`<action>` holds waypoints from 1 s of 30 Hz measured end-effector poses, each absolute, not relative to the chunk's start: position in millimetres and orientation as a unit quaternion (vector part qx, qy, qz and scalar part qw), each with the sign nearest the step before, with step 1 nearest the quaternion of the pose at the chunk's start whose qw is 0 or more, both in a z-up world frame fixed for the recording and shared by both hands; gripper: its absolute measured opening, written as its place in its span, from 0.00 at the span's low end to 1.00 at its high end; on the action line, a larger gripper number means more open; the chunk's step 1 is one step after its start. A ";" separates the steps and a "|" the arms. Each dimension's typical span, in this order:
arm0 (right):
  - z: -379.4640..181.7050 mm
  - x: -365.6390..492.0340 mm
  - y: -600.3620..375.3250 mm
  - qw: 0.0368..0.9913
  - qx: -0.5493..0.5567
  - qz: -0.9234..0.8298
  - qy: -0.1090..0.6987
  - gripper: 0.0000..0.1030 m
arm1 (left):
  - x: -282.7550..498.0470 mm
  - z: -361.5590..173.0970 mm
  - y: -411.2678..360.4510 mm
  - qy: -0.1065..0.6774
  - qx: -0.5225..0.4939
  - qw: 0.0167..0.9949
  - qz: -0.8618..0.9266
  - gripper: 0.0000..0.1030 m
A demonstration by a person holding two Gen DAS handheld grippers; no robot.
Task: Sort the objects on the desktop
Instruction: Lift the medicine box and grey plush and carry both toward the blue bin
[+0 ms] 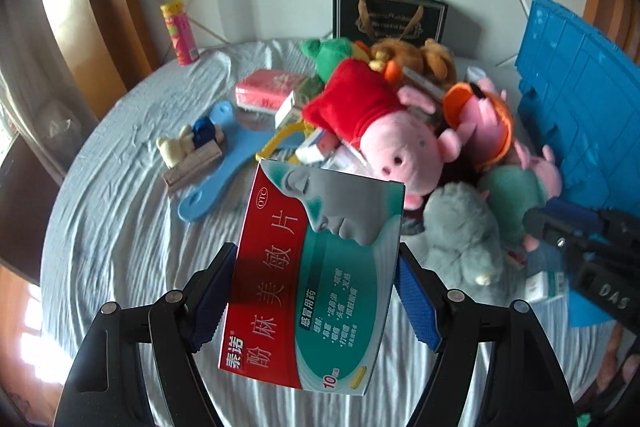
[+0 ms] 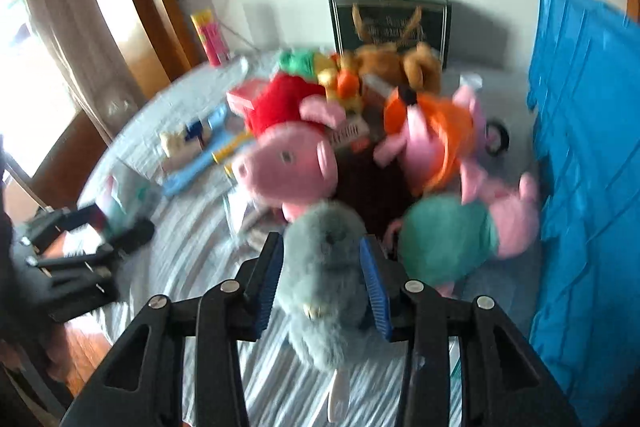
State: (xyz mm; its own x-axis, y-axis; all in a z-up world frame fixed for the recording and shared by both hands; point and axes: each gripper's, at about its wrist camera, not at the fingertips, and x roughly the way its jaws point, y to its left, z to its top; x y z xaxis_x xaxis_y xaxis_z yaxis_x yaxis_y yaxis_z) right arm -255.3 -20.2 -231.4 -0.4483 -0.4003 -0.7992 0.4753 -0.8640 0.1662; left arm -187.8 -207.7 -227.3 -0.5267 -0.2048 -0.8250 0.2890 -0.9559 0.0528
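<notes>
- Our left gripper (image 1: 316, 291) clamps a light, stiff medicine box (image 1: 316, 267) by its long edges, lifted above the bed (image 1: 120, 227).
- Our right gripper (image 2: 324, 283) squeezes a soft grey plush (image 2: 324, 267) mid-body, near the blue crate (image 2: 592, 187).

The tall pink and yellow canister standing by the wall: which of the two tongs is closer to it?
Left. The left tongs, gripping a red-and-teal medicine box, are on the canister's side of the table; the right tongs, clamping a grey plush toy, are beside the blue crate.
</notes>
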 end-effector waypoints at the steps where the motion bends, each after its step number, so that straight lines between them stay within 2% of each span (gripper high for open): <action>1: -240.5 -255.9 -20.6 0.251 0.464 -0.848 0.041 0.60 | -188.4 -234.4 -210.9 0.048 0.474 0.139 -0.868 0.74; 2: -250.9 -257.7 -22.4 0.245 0.472 -0.846 0.039 0.74 | -188.8 -241.7 -214.3 0.051 0.481 0.138 -0.864 0.74; 3: -260.5 -259.8 -26.4 0.242 0.476 -0.844 0.039 0.93 | -188.5 -249.1 -218.1 0.054 0.488 0.136 -0.861 0.74; 4: -268.7 -261.5 -31.2 0.243 0.477 -0.844 0.043 0.97 | -188.2 -256.5 -221.8 0.057 0.494 0.135 -0.857 0.74; 8: -303.5 -277.6 -56.1 0.229 0.484 -0.843 0.060 0.97 | -193.4 -284.6 -235.8 0.063 0.515 0.133 -0.844 0.74; 9: -315.0 -283.5 -61.9 0.216 0.489 -0.842 0.070 0.92 | -195.3 -290.0 -238.6 0.064 0.519 0.133 -0.842 0.74; 10: -327.4 -289.7 -66.2 0.208 0.500 -0.837 0.076 0.53 | -197.0 -293.9 -240.5 0.066 0.523 0.133 -0.839 0.74; 11: -340.6 -297.1 -69.3 0.205 0.518 -0.827 0.074 0.46 | -198.2 -296.2 -241.4 0.067 0.525 0.132 -0.838 0.74; 13: -345.6 -303.4 -70.2 0.201 0.525 -0.824 0.066 0.46 | -199.2 -294.4 -241.3 0.068 0.523 0.127 -0.840 0.74; 19: -291.6 -285.3 -63.1 0.210 0.467 -0.858 0.052 0.45 | -201.7 -262.3 -236.8 0.062 0.492 0.107 -0.862 0.74; 23: -252.1 -268.5 -54.3 0.216 0.417 -0.883 0.028 0.33 | -197.7 -237.4 -233.9 0.054 0.468 0.098 -0.877 0.74; 26: -235.7 -261.9 -56.0 0.216 0.405 -0.888 0.031 0.33 | -192.7 -224.8 -233.7 0.047 0.458 0.094 -0.883 0.74; 30: -244.6 -253.5 -53.3 0.215 0.424 -0.880 0.015 0.35 | -187.4 -222.0 -240.0 0.048 0.457 0.097 -0.883 0.74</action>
